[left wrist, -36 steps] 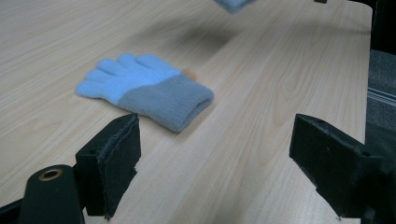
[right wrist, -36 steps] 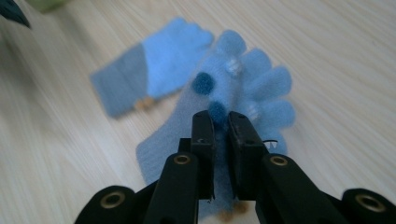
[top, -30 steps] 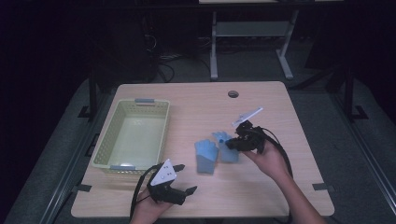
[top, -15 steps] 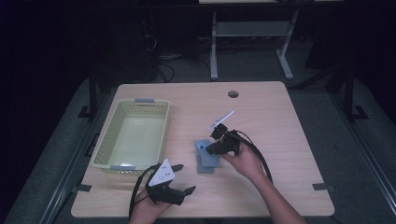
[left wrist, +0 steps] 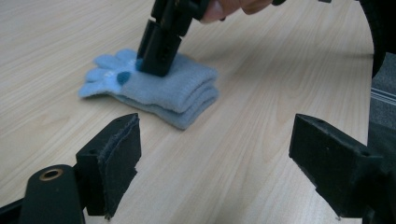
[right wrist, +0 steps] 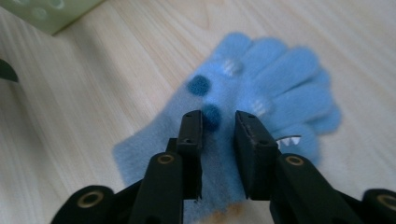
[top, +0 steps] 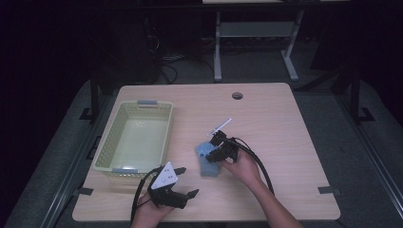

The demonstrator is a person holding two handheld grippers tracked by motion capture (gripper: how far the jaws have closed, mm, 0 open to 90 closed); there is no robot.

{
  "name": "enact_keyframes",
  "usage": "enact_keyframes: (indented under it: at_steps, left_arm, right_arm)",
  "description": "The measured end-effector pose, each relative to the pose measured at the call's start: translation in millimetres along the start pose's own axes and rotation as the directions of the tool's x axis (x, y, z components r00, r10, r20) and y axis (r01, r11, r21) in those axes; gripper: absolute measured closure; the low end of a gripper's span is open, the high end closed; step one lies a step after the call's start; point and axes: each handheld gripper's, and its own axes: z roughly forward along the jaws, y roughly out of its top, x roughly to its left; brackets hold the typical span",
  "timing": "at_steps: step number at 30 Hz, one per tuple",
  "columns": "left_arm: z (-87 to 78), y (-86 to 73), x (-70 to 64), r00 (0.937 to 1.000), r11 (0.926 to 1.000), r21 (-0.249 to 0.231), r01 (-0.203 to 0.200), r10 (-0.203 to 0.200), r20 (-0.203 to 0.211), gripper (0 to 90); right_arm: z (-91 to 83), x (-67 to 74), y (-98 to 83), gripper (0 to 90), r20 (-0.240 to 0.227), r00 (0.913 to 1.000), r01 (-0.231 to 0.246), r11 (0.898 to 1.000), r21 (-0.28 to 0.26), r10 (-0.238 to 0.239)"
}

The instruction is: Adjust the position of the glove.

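The blue gloves (top: 207, 159) lie stacked mid-bench, well clear of every edge; the green basket (top: 134, 137) stands apart to their left; the right hand-held gripper (top: 215, 153) rests on them, its jaws just opening, slightly apart, gripping nothing; the left hand-held gripper (top: 186, 183) gapes near the front edge; pale wood bench (top: 285, 128), dark room beyond.

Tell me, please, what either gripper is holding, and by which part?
Nothing is held. The right gripper rests on the glove with jaws just opening; the left gripper is open, apart from it.
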Motion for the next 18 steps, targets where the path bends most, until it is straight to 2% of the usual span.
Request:
enact_keyframes:
  at_steps: [2, 3, 5, 9, 12, 13, 14, 16, 18]
  left_arm:
    - [0.3, -0.7, 1.2, 0.9999, 0.9999, 0.004, 0.012, -0.012, 0.002, 19.3]
    - [0.3, -0.7, 1.2, 0.9999, 0.9999, 0.004, 0.012, -0.012, 0.002, 19.3]
    - [1.1, -0.9, 1.9, 0.9997, 0.9997, 0.006, 0.025, -0.025, 0.000, 19.3]
    - [3.6, -1.0, 4.0, 0.9989, 0.9988, 0.014, 0.048, -0.048, 0.003, 19.6]
    - [5.8, -1.0, 5.1, 0.9983, 0.9979, 0.026, 0.059, -0.059, -0.001, 19.8]
    - [7.1, -0.8, 5.9, 0.9967, 0.9965, 0.024, 0.081, -0.081, 0.001, 20.0]
    - [7.1, -0.8, 5.9, 0.9967, 0.9965, 0.024, 0.081, -0.081, 0.001, 20.0]
    - [7.8, 0.3, 6.6, 0.9959, 0.9956, 0.025, 0.091, -0.091, -0.001, 20.1]
    - [9.9, 2.1, 6.8, 0.9931, 0.9930, 0.017, 0.117, -0.117, 0.002, 20.4]
  right_arm:
    - [3.0, -1.9, -3.1, 62.9, -0.012, 0.9998, -0.017, 1.000, -0.003, 0.017]
    - [3.0, -1.9, -3.1, 62.9, -0.012, 0.9998, -0.017, 1.000, -0.003, 0.017]
    - [0.5, -1.6, -3.6, 53.8, -0.015, 0.9997, -0.020, 1.000, -0.022, 0.020]
    - [-6.9, -2.6, -7.2, 44.8, -0.015, 0.9994, -0.031, 0.998, -0.055, 0.030]
    - [-8.7, -5.4, -10.4, 42.2, -0.029, 0.9983, -0.052, 0.997, -0.065, 0.050]
    - [-10.9, -8.2, -14.3, 39.9, -0.039, 0.9965, -0.077, 0.994, -0.076, 0.074]
    - [-10.9, -8.2, -14.3, 39.9, -0.039, 0.9965, -0.077, 0.994, -0.076, 0.074]
    - [-13.5, -11.0, -18.2, 38.5, -0.053, 0.9943, -0.097, 0.991, -0.091, 0.093]
    - [-18.4, -13.5, -24.8, 36.4, -0.080, 0.9901, -0.124, 0.985, -0.115, 0.116]
